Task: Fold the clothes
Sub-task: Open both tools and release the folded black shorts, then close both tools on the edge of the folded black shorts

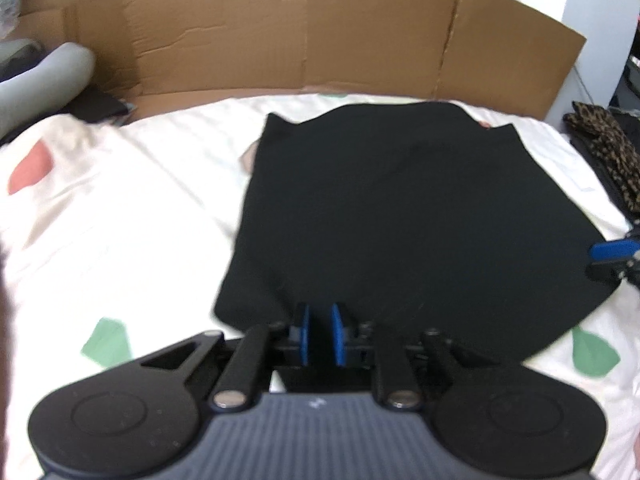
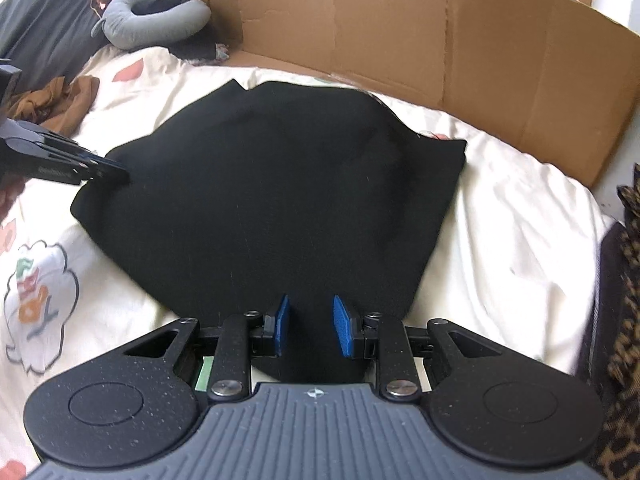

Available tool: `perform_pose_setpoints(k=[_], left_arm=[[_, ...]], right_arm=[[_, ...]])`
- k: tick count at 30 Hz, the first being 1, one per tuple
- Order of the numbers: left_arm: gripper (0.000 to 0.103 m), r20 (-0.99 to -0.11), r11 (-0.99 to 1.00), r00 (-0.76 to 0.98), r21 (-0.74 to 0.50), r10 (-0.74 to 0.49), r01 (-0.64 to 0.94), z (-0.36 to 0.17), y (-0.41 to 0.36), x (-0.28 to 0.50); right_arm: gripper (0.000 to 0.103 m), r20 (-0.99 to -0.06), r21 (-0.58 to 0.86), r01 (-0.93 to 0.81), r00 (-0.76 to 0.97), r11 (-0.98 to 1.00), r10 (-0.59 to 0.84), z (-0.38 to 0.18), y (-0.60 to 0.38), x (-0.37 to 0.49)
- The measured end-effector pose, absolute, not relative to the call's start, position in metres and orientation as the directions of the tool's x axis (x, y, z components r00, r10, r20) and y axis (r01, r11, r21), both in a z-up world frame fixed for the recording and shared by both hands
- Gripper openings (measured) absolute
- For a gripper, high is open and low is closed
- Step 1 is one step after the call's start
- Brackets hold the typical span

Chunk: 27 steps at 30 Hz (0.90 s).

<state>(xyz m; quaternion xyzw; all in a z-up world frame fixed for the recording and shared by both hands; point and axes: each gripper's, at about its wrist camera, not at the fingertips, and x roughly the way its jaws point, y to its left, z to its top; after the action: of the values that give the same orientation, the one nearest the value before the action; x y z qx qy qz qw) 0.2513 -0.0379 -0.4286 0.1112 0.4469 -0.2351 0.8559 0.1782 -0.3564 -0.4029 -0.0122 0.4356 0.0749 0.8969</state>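
From the left wrist camera, the black garment (image 1: 400,220) lies spread flat on the white printed bedsheet (image 1: 120,200), its far edge close to the cardboard wall (image 1: 300,32) that stands behind the bed. The left gripper (image 1: 320,334) sits at the garment's near edge with its blue pads (image 1: 305,334) a narrow gap apart; dark cloth shows in that gap, but whether the pads actually pinch the hem I cannot tell. At the right border the other tool's blue tip reaches the garment's near right corner. A leopard-print cloth (image 1: 608,152) lies off to the right. From the right wrist camera, the same garment (image 2: 280,200) fills the middle of the bed, and the right gripper (image 2: 310,330) stands at its near edge, pads clearly parted, with black fabric running between and under them; nothing looks clamped. The left gripper (image 2: 100,172) comes in from the left, touching the garment's left corner. A grey neck pillow (image 2: 160,12) and a brown cloth (image 2: 60,96) lie well apart from the work. The fabric looks soft, light and limp, likely to sag and wrinkle when lifted, so the sensible hold is at the two near corners or along the hem, pinching both layers together so it folds evenly.
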Motion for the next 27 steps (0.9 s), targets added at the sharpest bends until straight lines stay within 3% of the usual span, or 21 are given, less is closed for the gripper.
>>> perform_pose_setpoints(k=[6, 10, 11, 12, 14, 27], left_arm=[[0.018, -0.816, 0.883, 0.491, -0.048, -0.305, 0.467, -0.416, -0.010, 0.231], [0.037, -0.809, 0.891, 0.488, -0.094, -0.328, 0.444, -0.411, 0.000, 0.222], [0.040, -0.808, 0.891, 0.485, -0.105, -0.336, 0.441, -0.411, 0.001, 0.220], [0.041, -0.808, 0.890, 0.480, -0.117, -0.343, 0.440, -0.413, 0.001, 0.220], [0.041, -0.812, 0.889, 0.468, -0.128, -0.348, 0.439, -0.419, 0.000, 0.222], [0.041, -0.801, 0.888, 0.432, -0.252, -0.414, 0.384, -0.449, 0.002, 0.233]], right_arm=[[0.031, -0.792, 0.025, -0.126, 0.603, 0.992, 0.097, -0.394, -0.360, 0.157], [0.033, -0.782, 0.169, -0.044, 0.602, 0.985, 0.161, -0.386, -0.370, 0.148], [0.039, -0.777, 0.225, -0.024, 0.598, 0.974, 0.194, -0.386, -0.373, 0.146], [0.049, -0.771, 0.284, -0.005, 0.594, 0.959, 0.231, -0.388, -0.376, 0.145], [0.058, -0.763, 0.358, 0.030, 0.586, 0.933, 0.274, -0.393, -0.380, 0.142], [0.063, -0.701, 0.645, 0.362, 0.631, 0.673, 0.333, -0.449, -0.421, 0.131]])
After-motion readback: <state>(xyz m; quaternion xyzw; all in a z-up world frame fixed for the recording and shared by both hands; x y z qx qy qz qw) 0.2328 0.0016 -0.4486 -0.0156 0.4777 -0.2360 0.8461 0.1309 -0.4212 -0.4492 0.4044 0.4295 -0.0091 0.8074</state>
